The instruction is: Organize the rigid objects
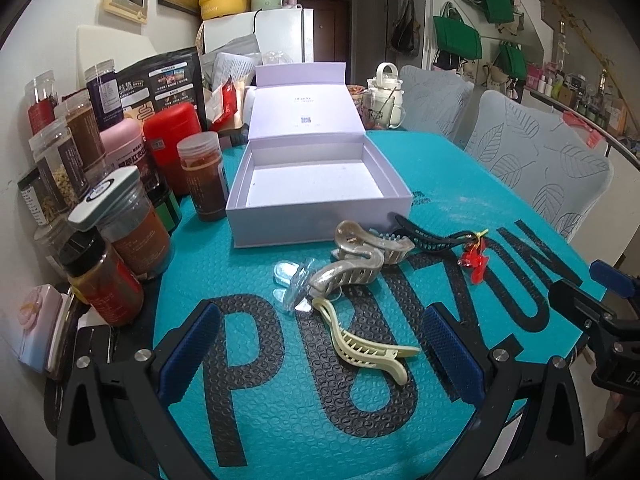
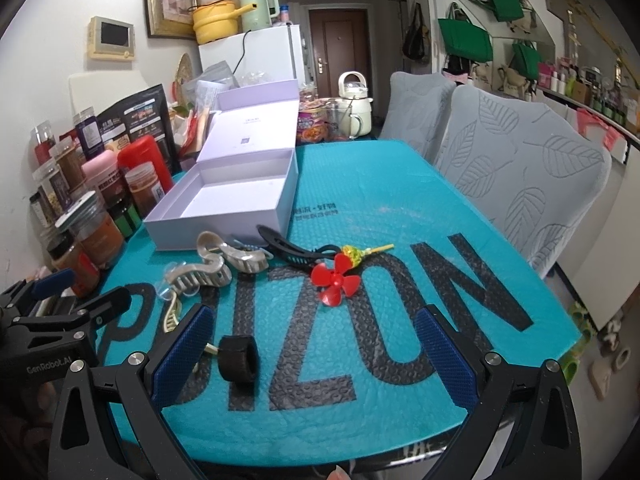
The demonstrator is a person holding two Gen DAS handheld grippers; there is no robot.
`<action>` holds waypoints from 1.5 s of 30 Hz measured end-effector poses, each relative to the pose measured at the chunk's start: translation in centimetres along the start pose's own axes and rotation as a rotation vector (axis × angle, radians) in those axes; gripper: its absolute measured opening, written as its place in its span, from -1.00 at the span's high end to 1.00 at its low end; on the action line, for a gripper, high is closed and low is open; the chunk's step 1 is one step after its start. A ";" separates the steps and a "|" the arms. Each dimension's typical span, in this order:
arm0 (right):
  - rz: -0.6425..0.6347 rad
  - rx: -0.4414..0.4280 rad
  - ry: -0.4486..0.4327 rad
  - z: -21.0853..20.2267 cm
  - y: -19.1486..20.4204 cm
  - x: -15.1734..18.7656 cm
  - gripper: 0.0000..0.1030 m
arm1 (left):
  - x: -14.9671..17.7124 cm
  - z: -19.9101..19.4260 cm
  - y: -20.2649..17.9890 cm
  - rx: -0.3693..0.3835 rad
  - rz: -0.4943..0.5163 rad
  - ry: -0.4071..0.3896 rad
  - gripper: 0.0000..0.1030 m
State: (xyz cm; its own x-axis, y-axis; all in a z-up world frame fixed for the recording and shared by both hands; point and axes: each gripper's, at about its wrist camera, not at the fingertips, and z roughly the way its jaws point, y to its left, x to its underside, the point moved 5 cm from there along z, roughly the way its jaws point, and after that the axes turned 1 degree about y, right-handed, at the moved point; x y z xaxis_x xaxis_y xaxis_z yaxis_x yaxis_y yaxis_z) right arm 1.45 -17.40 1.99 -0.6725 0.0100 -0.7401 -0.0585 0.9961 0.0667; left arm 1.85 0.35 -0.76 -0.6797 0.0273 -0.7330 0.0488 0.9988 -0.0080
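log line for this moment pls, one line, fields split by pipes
stage: not started | left gripper: open above cream hair clip | right gripper: open, empty | box: open, empty | clips: on mat

Ahead of the gripper, a brown door; right, two grey leaf-patterned chairs; left, a white fridge.

Mat: teal, printed with large black letters.
Jars: spice jars crowd the table's left edge.
Chairs: two grey leaf-patterned chairs stand beside the table.
Fridge: white, with a yellow pot on top.
Bags: green, hung on the wall.
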 end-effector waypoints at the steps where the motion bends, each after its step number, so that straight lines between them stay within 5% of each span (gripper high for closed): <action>1: 0.003 -0.002 -0.001 -0.1 0.0 -0.1 -1.00 | -0.2 -0.1 0.0 0.002 0.002 -0.001 -1.00; 21: 0.023 -0.049 0.050 3.1 0.4 -0.7 -1.00 | -1.4 3.4 2.9 0.006 -0.013 0.053 -1.00; 45: -0.014 -0.078 0.136 9.8 0.9 -2.1 -1.00 | -0.4 12.9 5.7 -0.009 0.056 0.239 -0.94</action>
State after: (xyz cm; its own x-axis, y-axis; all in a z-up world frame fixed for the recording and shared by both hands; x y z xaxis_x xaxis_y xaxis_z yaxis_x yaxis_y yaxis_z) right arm 10.03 -15.65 -2.94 -0.7646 -0.0214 -0.6441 -0.1224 0.9861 0.1125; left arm 11.82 5.49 -9.27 -0.8300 0.0905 -0.5503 0.0856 0.9957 0.0346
